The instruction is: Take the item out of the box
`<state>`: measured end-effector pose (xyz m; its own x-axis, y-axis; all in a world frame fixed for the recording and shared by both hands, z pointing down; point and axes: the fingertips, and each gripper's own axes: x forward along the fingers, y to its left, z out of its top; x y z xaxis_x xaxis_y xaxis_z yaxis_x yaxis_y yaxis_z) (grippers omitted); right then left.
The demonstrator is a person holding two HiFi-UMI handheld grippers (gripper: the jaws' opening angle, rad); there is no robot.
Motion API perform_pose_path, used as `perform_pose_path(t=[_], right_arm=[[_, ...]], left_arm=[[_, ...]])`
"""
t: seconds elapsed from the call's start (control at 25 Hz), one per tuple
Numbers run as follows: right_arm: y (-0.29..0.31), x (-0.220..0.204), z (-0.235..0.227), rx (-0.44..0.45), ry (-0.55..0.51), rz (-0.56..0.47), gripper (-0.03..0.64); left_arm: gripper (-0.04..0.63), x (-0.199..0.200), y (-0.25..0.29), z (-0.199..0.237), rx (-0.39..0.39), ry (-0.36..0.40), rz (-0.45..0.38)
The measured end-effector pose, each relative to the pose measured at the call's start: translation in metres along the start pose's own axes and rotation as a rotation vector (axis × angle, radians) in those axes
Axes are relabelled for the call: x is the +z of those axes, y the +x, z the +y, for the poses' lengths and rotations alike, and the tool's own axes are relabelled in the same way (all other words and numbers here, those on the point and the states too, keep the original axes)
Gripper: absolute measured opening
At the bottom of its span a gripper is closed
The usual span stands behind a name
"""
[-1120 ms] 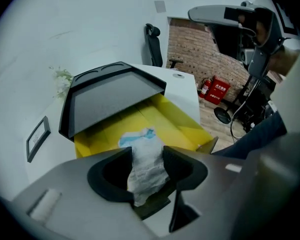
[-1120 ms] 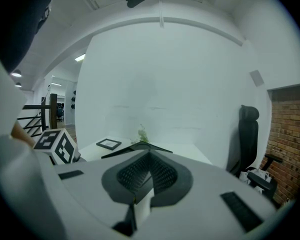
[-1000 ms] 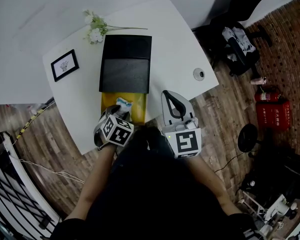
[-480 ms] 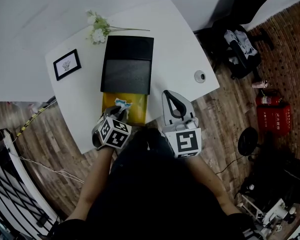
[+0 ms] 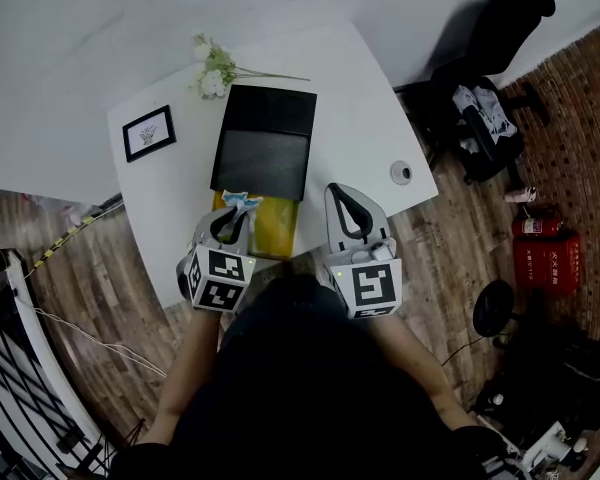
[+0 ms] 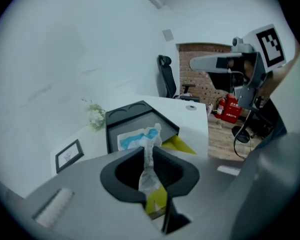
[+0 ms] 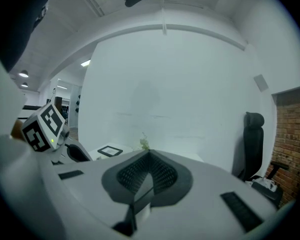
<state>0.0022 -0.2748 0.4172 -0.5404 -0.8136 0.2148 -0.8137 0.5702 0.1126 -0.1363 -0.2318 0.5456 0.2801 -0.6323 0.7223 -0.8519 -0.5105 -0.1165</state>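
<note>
A black box lies open on the white table, with a yellow inner part sticking out toward me. My left gripper is over that yellow end. Its jaws are closing, and a crumpled white and blue packet is pinched between them. In the left gripper view the packet rises out of the left gripper, in front of the black box. My right gripper is over the table's front edge to the right of the box, shut and empty, as the right gripper view also shows.
A small framed picture lies left of the box, and a sprig of white flowers lies behind it. A small round object sits near the table's right corner. An office chair and a red fire extinguisher are on the floor at right.
The left gripper's jaws have come together on the packet, and the gripper has drawn back toward me with it. The right gripper has hardly moved.
</note>
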Motion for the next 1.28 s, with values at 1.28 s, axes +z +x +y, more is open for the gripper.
perform_pose_path(t=[1.28], right_arm=[[-0.046, 0.178, -0.052, -0.024, -0.015, -0.372, 0.011]], left_arm=[[0.061, 0.216, -0.220, 0.059, 0.415, -0.150, -0.839]])
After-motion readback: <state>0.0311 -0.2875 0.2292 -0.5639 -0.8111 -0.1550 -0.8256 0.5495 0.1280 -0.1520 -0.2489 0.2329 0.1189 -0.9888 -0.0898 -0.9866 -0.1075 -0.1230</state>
